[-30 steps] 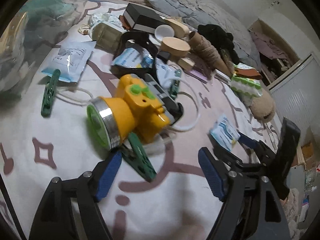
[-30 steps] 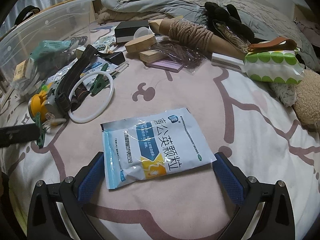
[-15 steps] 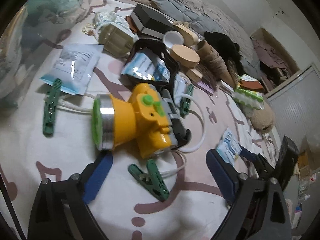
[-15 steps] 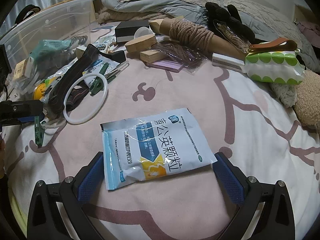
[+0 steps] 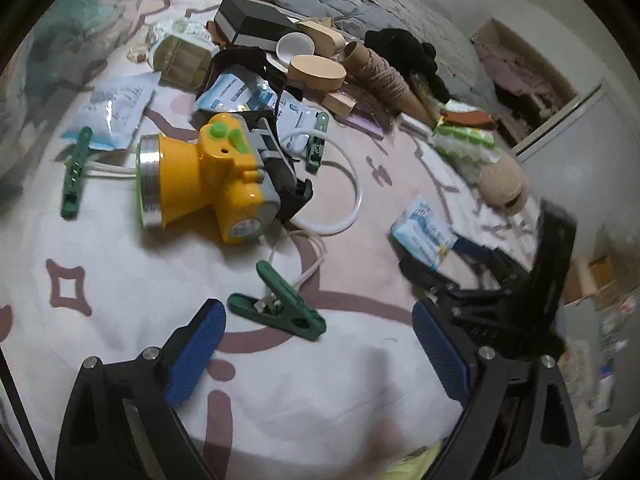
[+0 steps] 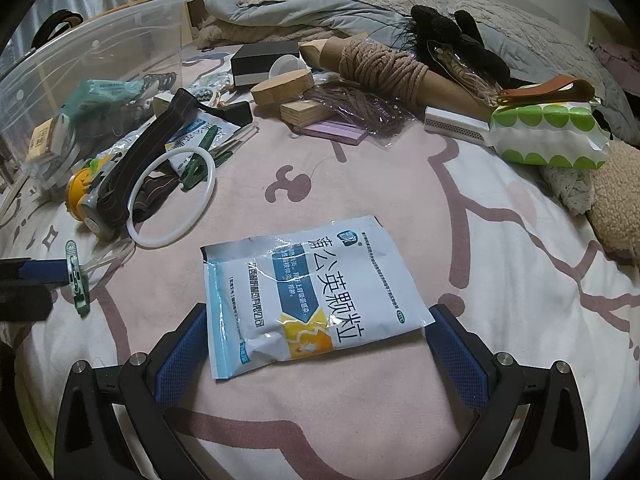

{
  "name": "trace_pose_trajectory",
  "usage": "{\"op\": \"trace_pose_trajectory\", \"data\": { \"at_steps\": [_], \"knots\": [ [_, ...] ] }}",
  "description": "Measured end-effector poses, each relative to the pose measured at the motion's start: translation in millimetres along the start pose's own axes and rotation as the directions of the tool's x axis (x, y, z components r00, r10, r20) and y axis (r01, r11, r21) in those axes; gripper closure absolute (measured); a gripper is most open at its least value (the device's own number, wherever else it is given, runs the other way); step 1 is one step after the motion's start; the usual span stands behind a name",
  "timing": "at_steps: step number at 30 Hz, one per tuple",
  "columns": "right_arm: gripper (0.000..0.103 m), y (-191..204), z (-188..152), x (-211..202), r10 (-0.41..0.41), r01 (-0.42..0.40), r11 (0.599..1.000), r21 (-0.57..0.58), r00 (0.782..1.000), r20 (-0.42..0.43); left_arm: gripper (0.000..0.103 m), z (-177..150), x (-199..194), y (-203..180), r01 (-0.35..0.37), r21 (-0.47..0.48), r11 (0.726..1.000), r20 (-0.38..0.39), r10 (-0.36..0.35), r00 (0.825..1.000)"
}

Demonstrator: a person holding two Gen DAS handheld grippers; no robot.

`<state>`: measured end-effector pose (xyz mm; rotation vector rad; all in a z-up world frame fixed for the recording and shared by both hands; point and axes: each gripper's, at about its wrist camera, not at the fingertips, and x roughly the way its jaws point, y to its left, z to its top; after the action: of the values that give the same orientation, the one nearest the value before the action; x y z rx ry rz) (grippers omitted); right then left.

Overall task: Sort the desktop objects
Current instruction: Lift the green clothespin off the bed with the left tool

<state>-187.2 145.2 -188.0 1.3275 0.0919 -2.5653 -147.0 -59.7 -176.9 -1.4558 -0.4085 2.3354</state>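
My left gripper (image 5: 320, 352) stands open over the patterned bedsheet. A green clothes peg (image 5: 276, 308) lies just ahead of it, between the lines of its blue pads (image 5: 196, 352) and touching neither. Beyond the peg sits a yellow headlamp (image 5: 200, 184) with its strap, and a white ring (image 5: 352, 200) lies beside it. My right gripper (image 6: 318, 354) is open around a blue-and-white sachet (image 6: 316, 296) that lies flat between its pads, which flank its edges. The left gripper's tip (image 6: 28, 276) shows at the left edge of the right wrist view, next to the peg (image 6: 76, 280).
A clear plastic bin (image 6: 100, 40) holding small items stands at the left. Further back lie a black box (image 6: 264, 64), wooden blocks (image 6: 284, 86), a rope-wound cardboard cone (image 6: 384, 64) and a green-dotted pack (image 6: 548, 132). More sachets (image 5: 116, 108) and pegs (image 5: 74, 172) lie near the headlamp.
The left gripper's jaws have spread wider and it has drawn back from the headlamp, so the peg now lies ahead of the pads. The right gripper and sachet have not moved.
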Motion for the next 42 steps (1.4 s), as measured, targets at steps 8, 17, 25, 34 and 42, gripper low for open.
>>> {"op": "trace_pose_trajectory", "data": {
  "at_steps": [8, 17, 25, 34, 42],
  "knots": [
    [0.000, -4.4, -0.2, -1.0, 0.033, -0.033, 0.999, -0.003, 0.999, 0.001, 0.009, -5.9, 6.8, -7.2, -0.219, 0.105, 0.970, 0.027, 0.218, 0.976],
    [0.000, -4.7, -1.1, -0.8, 0.037, -0.037, 0.999, -0.002, 0.999, 0.000, 0.015, -1.4, 19.7, -14.7, -0.148, 0.192, 0.970, -0.030, 0.157, 0.987],
    [0.000, -6.9, -0.5, -1.2, 0.058, -0.058, 0.998, -0.002, 0.998, -0.006, 0.028, -11.6, 18.4, -23.6, -0.189, 0.217, 0.958, -0.023, 0.198, 0.980],
    [0.000, -10.0, 0.5, -4.9, 0.084, -0.083, 0.996, 0.022, 0.996, -0.035, 0.031, -12.6, 21.0, -23.0, -0.218, 0.222, 0.950, -0.016, 0.227, 0.974],
    [0.000, -5.2, 1.6, -9.7, 0.164, -0.163, 0.987, 0.009, 0.985, -0.055, 0.030, -13.0, 23.7, -21.9, -0.218, 0.221, 0.951, -0.021, 0.229, 0.973]
  ]
}}
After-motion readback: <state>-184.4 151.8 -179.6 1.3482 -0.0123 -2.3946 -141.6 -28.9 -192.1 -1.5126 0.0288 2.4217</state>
